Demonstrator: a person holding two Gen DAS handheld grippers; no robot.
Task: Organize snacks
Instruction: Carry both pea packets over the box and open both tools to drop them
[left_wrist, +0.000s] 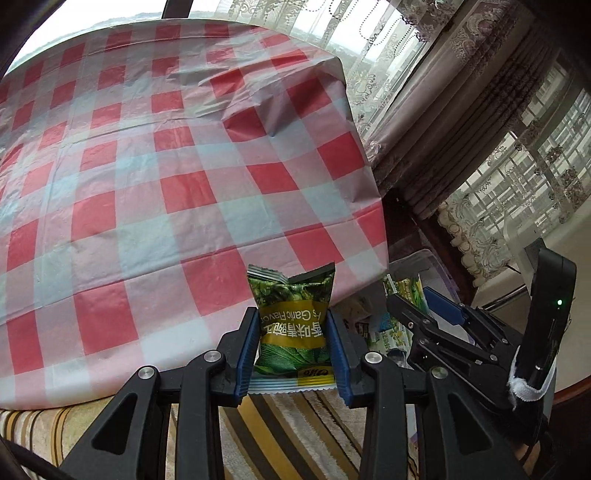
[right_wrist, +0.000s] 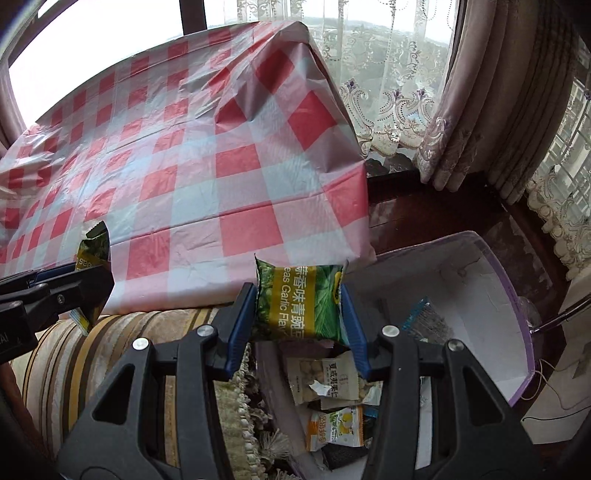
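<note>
My left gripper (left_wrist: 291, 325) is shut on a green garlic pea packet (left_wrist: 291, 325), held upright over the near edge of the checked table (left_wrist: 147, 184). The right gripper (right_wrist: 300, 306) is shut on a second green pea packet (right_wrist: 301, 301), above the near left rim of a white box with a purple rim (right_wrist: 491, 295). Several snack packets (right_wrist: 332, 380) lie in that box. In the left wrist view the right gripper (left_wrist: 417, 306) shows low at the right with its packet. In the right wrist view the left gripper (right_wrist: 90, 273) shows at the left edge with its packet (right_wrist: 92, 251).
A red and white checked cloth covers the table. A striped cushion (right_wrist: 110, 343) lies below the table's near edge. Lace and heavy curtains (right_wrist: 480, 110) hang at the right by the windows, above a dark wooden ledge (right_wrist: 424, 210).
</note>
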